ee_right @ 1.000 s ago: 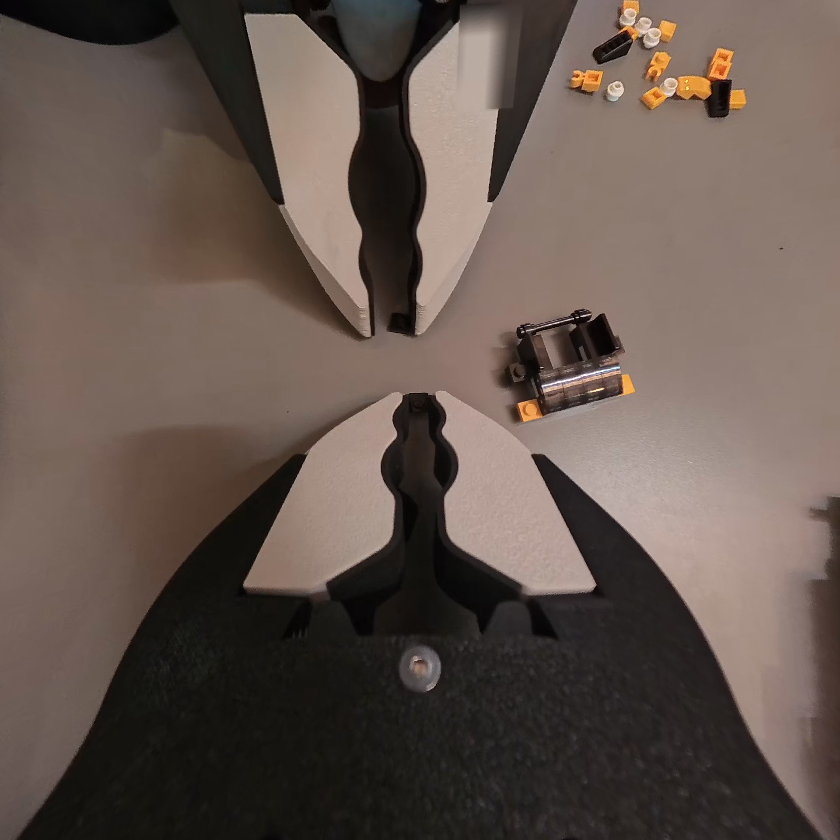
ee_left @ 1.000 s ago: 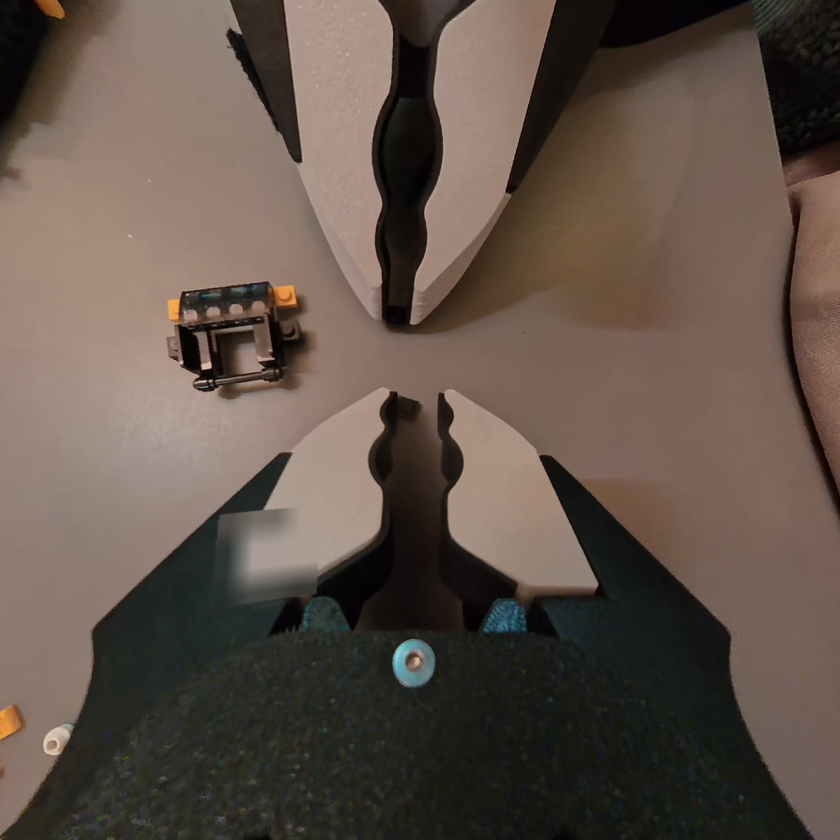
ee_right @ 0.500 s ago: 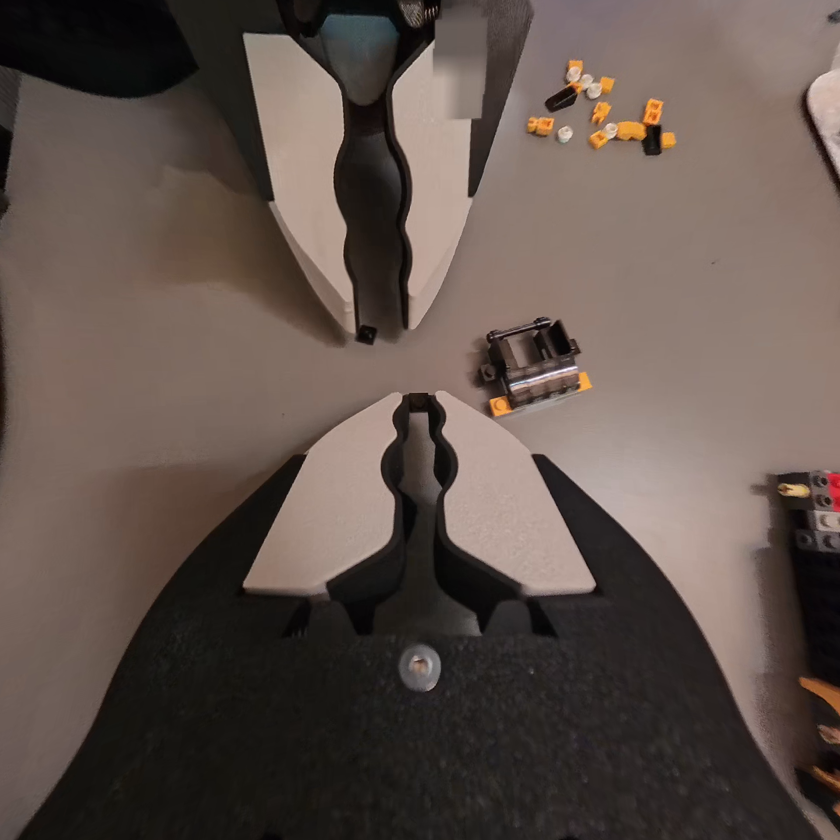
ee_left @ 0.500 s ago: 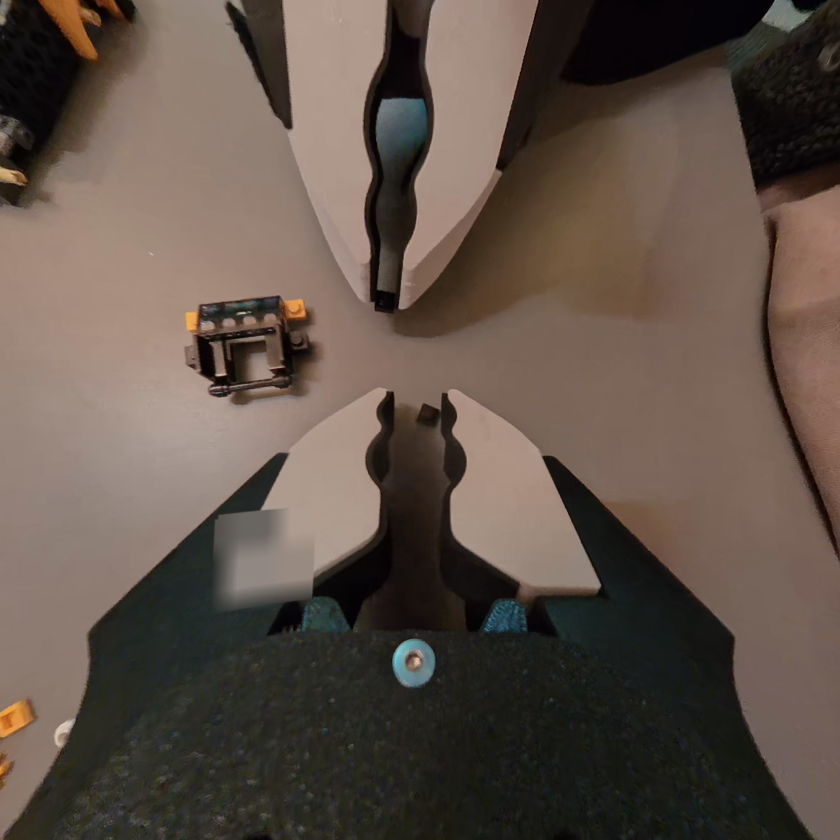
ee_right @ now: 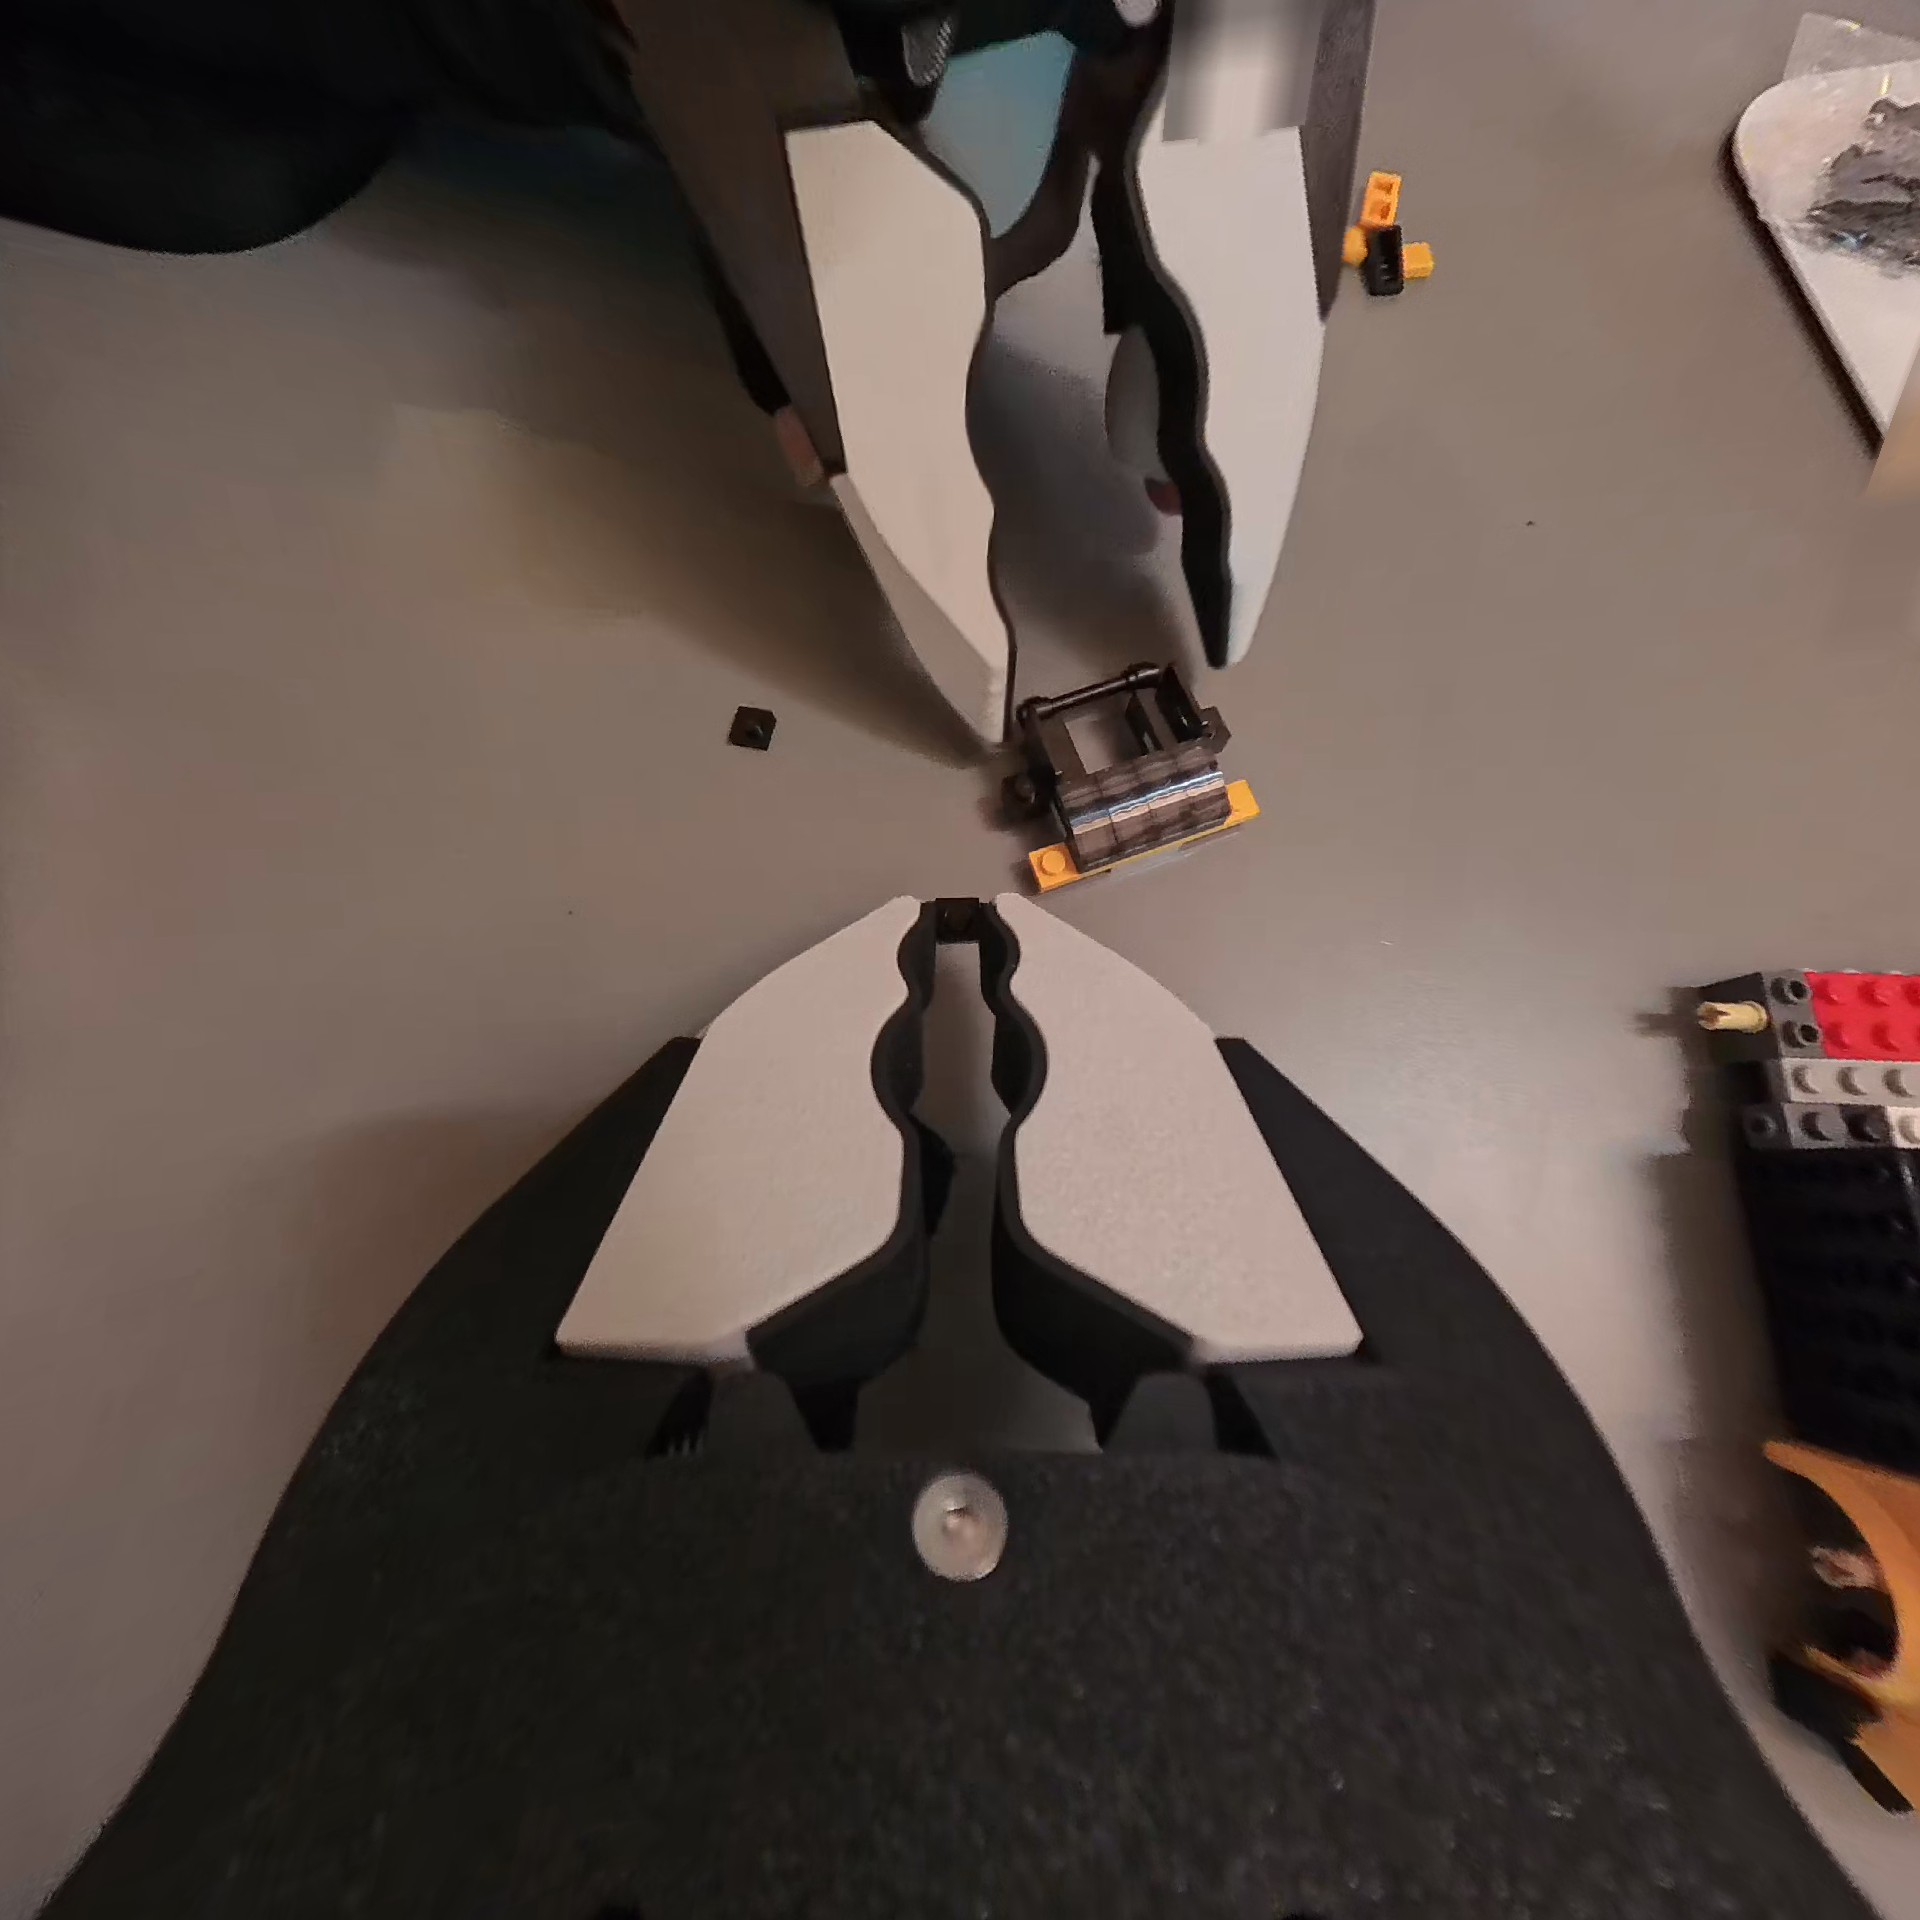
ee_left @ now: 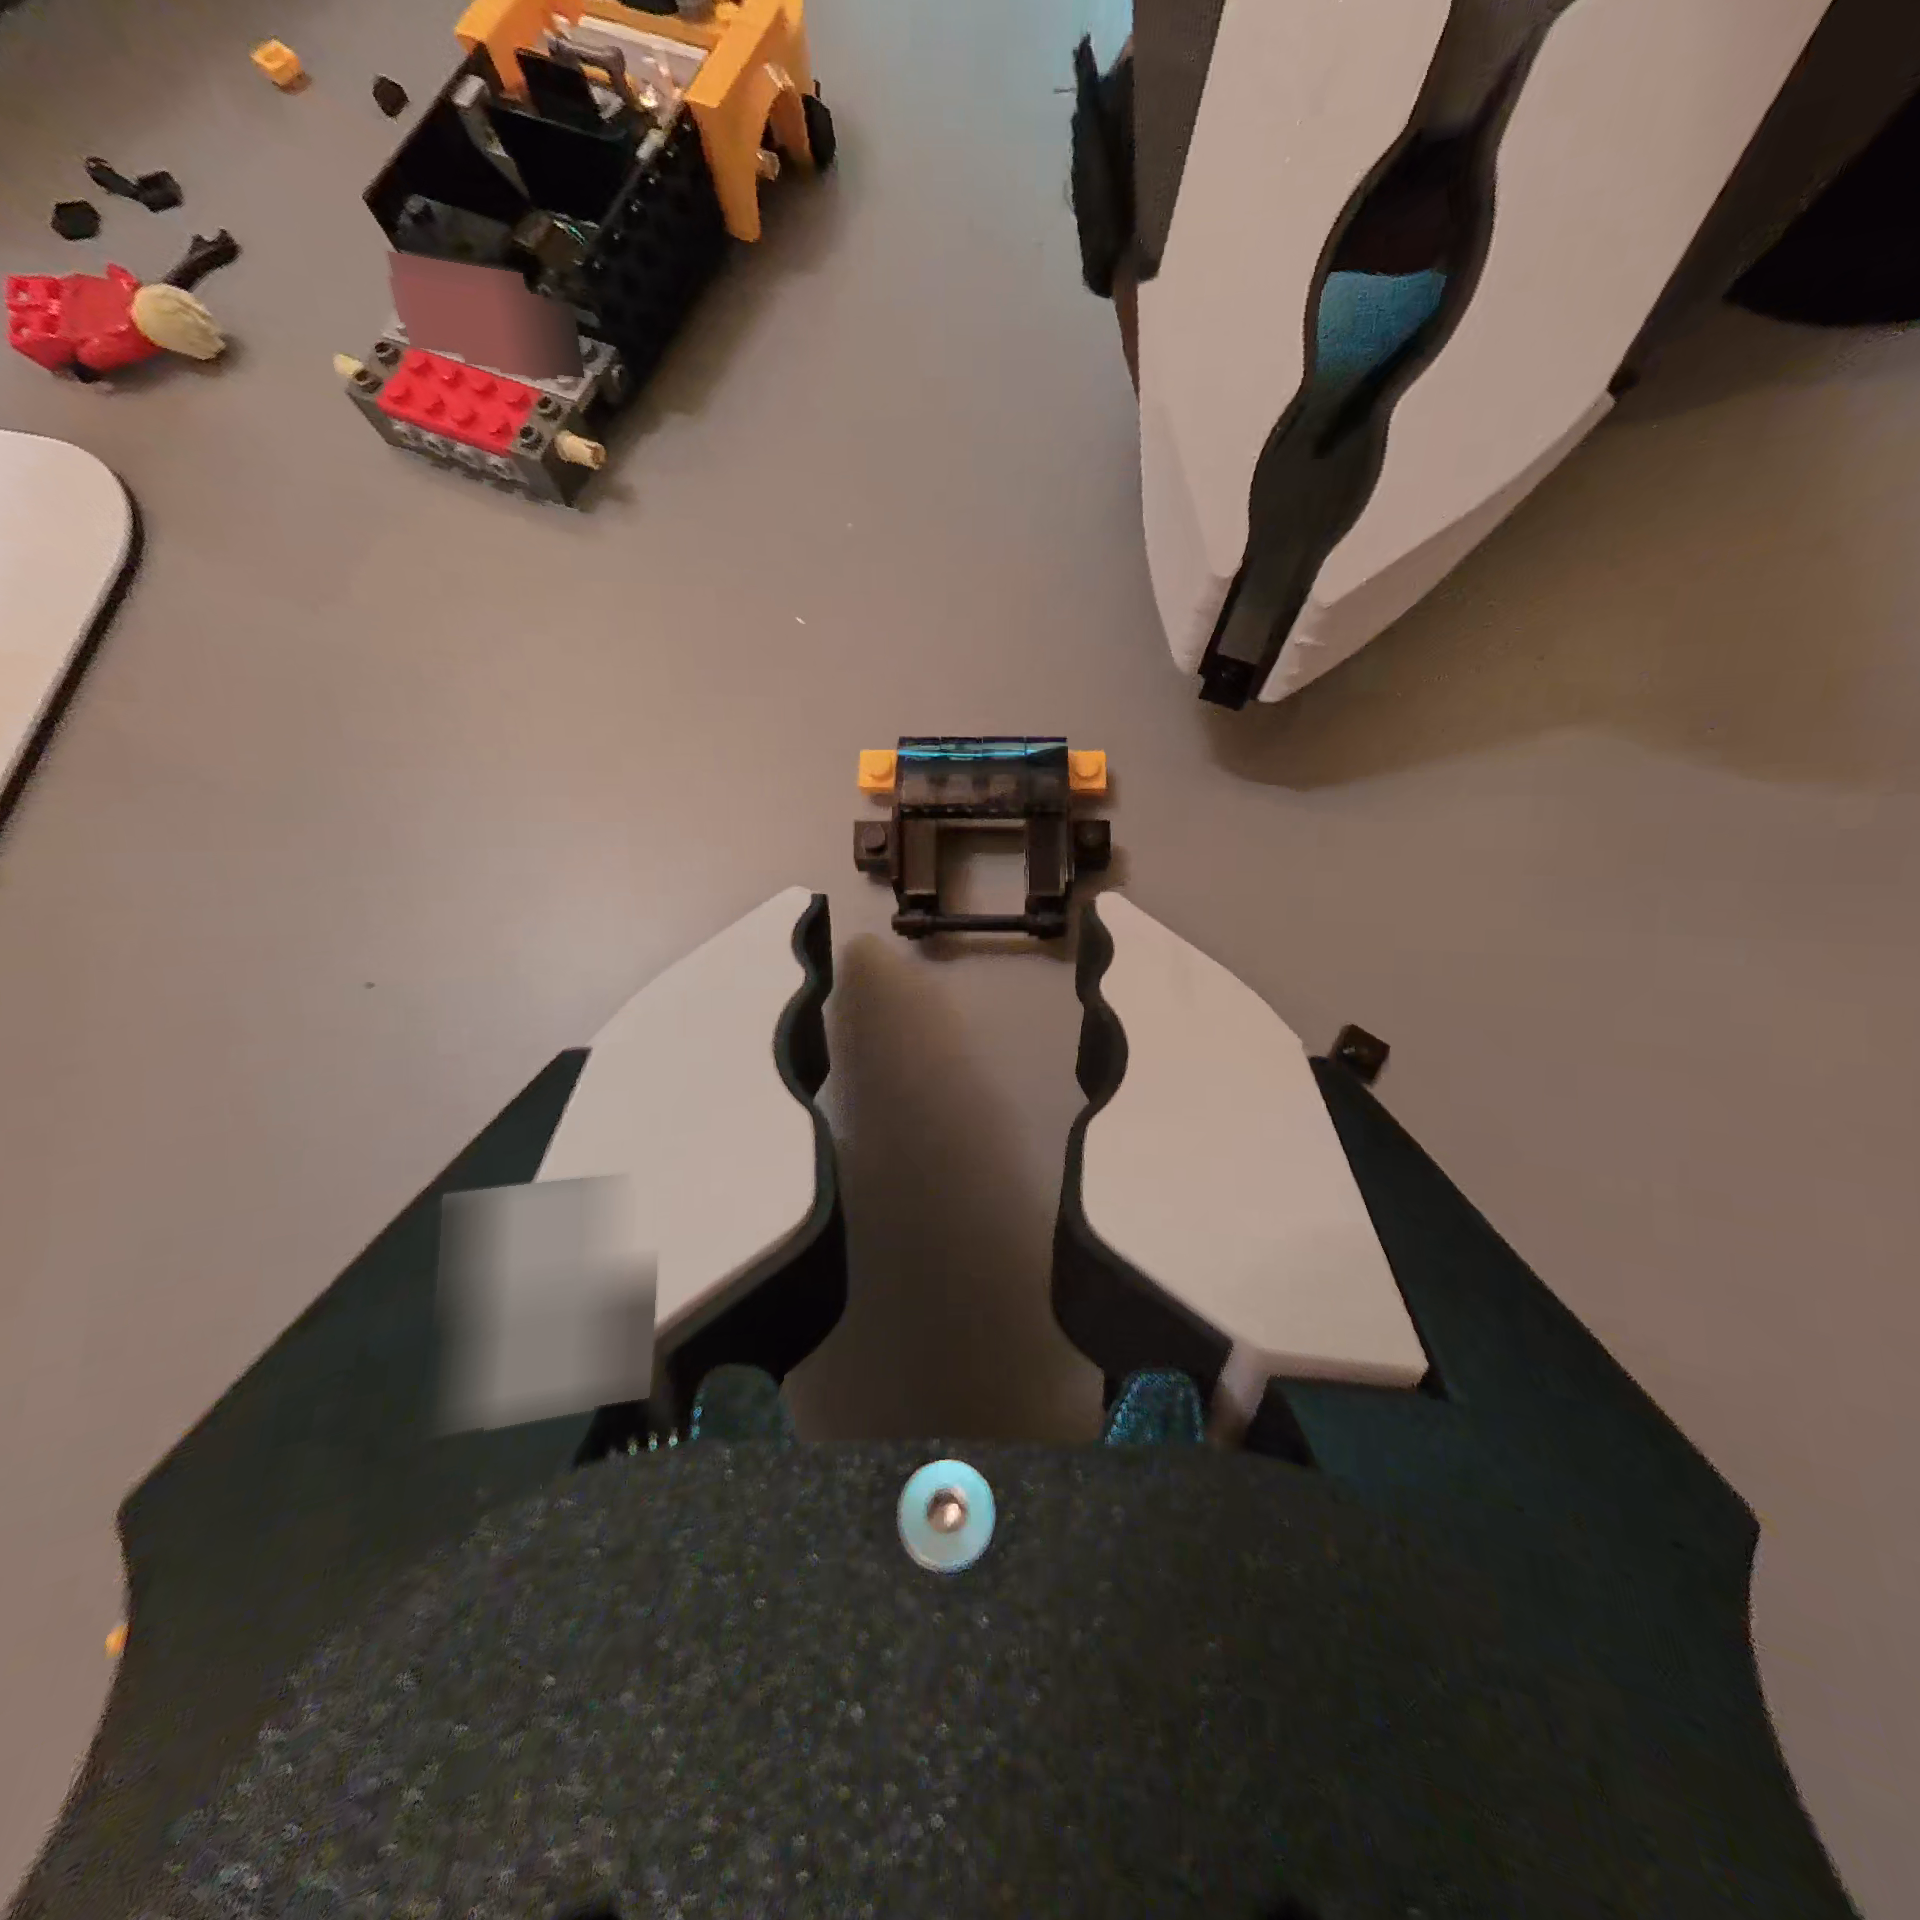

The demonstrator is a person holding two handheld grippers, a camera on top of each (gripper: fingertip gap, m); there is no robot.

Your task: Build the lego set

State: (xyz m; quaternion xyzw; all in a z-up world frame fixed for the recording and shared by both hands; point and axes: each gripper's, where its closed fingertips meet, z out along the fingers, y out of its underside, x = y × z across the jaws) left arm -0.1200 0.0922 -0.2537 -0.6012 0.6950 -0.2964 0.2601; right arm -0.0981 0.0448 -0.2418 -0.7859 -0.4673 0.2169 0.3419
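A small black and orange lego assembly (ee_left: 982,831) lies on the grey table, also in the right wrist view (ee_right: 1122,779). My left gripper (ee_left: 956,920) is open and empty, its tips just short of the assembly's black bar; it also shows in the right wrist view (ee_right: 1107,681). My right gripper (ee_right: 956,914) is shut on a tiny black piece (ee_right: 956,922) and hovers just beyond the assembly; it also shows in the left wrist view (ee_left: 1231,665). Another tiny black piece (ee_left: 1361,1049) lies loose on the table beside my left gripper, also in the right wrist view (ee_right: 753,724).
A large black, orange and red lego vehicle (ee_left: 561,260) stands at the far left, and at the right edge of the right wrist view (ee_right: 1849,1143). Red and black loose parts (ee_left: 73,322) lie beside it. A white tray (ee_left: 52,582) sits at the left edge. Orange and black bits (ee_right: 1387,239) lie behind my left gripper. About 6 cm separates my left fingertips from my right.
My left gripper opened wide, let its tiny black piece fall to the table, and swung over to face the small assembly. My right gripper stays shut on its piece.
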